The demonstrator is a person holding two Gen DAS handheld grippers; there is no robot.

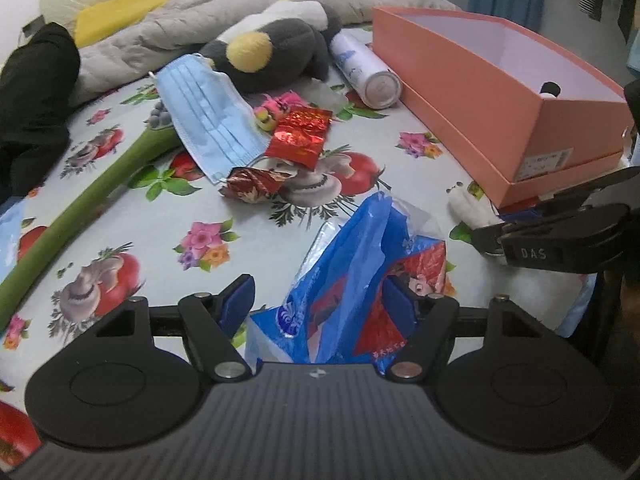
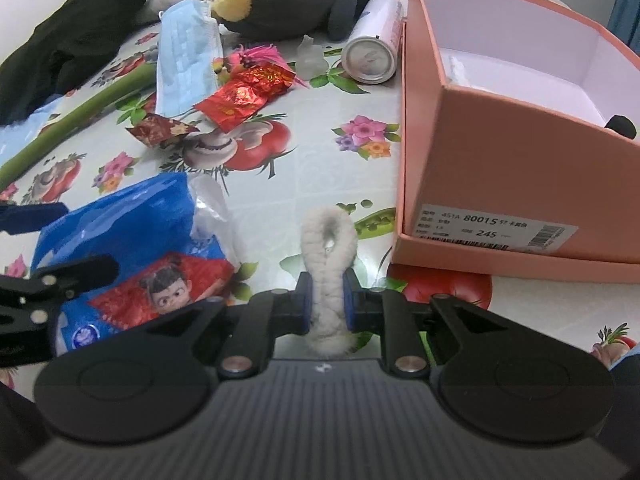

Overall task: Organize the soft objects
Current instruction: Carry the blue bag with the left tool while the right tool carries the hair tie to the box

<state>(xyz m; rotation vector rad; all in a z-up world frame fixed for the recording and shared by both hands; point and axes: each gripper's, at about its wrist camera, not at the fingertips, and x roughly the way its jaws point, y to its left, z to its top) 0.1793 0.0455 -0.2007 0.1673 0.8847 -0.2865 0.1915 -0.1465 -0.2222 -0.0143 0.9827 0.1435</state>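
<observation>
Fluffy white loop sat pinched between the blue pads of your right gripper — the jaws were almost fully together on its lower part, and the rounded end stuck out forward above the flowered tablecloth. The pink shoebox stood just to the right of it, open at the top, with a small black thing at its near inside corner.

Your left gripper was about half wide. A blue plastic bag with a red cartoon packet lay between its fingers; the right pad was against the bag, but I could not tell if both pads pressed on it.

Further back on the cloth lay a blue face mask, partly over a long green plush stem. Crumpled red foil wrappers were beside the mask. Behind them rested a grey plush penguin with a yellow beak, and a white spray can lay on its side between the penguin and the box — close to the box wall.
</observation>
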